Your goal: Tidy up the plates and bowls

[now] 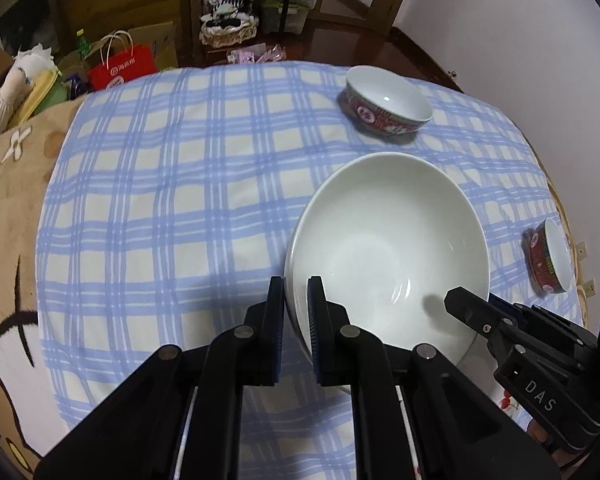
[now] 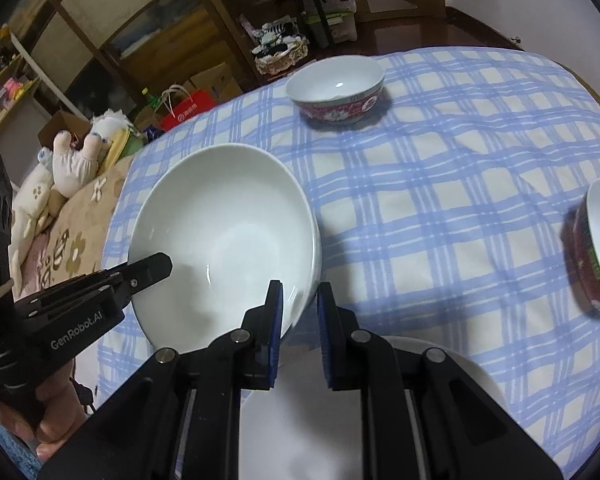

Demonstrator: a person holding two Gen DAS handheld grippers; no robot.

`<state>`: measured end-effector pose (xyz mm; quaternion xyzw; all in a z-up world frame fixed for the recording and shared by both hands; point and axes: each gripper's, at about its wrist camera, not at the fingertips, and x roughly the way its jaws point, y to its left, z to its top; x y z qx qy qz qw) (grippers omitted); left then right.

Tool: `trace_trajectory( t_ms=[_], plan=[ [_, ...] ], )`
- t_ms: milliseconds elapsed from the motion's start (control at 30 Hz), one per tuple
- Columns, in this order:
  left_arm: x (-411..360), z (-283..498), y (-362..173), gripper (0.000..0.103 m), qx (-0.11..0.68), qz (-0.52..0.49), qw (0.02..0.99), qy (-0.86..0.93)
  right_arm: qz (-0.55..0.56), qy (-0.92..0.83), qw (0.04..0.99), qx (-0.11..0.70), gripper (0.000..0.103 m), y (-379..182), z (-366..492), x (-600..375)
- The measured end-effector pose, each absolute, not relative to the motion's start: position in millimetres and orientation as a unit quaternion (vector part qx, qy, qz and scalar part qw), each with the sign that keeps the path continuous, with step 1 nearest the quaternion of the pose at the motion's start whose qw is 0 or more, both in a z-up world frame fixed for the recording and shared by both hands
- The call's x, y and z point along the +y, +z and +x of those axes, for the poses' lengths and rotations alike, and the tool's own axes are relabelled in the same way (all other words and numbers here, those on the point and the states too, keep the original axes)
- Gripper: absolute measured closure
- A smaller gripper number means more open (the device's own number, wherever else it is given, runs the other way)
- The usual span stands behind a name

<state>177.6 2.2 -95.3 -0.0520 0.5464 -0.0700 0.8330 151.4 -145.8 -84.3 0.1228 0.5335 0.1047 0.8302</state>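
Observation:
A large white bowl (image 1: 388,240) sits on the blue checked cloth (image 1: 180,184). My left gripper (image 1: 297,320) is shut on its near left rim, one finger inside, one outside. My right gripper (image 2: 299,320) straddles its right rim (image 2: 300,296), one finger inside and one outside, with a gap showing. The bowl also shows in the right wrist view (image 2: 224,232). A red patterned bowl (image 1: 386,106) stands at the far side; it also shows in the right wrist view (image 2: 338,90). A second red bowl (image 1: 550,258) is at the right; it also shows in the right wrist view (image 2: 596,248). A white plate (image 2: 300,432) lies under my right gripper.
The cloth lies on a brown flowered blanket (image 1: 4,200). Stuffed toys (image 2: 76,160), a red paper bag (image 1: 122,66), a basket (image 1: 228,28) and wooden shelves stand beyond the far edge. A white wall (image 1: 500,20) is at the right.

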Motion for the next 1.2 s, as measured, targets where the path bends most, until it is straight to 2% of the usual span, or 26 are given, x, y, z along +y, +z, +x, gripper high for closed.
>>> trace_trajectory(
  t_ms=[400,1200],
  plan=[
    [24,170,-114,0.092,0.572,-0.059,0.816,-0.053,0.112,0.124,0.814,0.557,0.085,-104,153,-123],
    [27,178,-122,0.090,0.594,-0.048,0.799,-0.081,0.065,0.116,0.809,0.573,0.086,-101,163,-113]
  ],
)
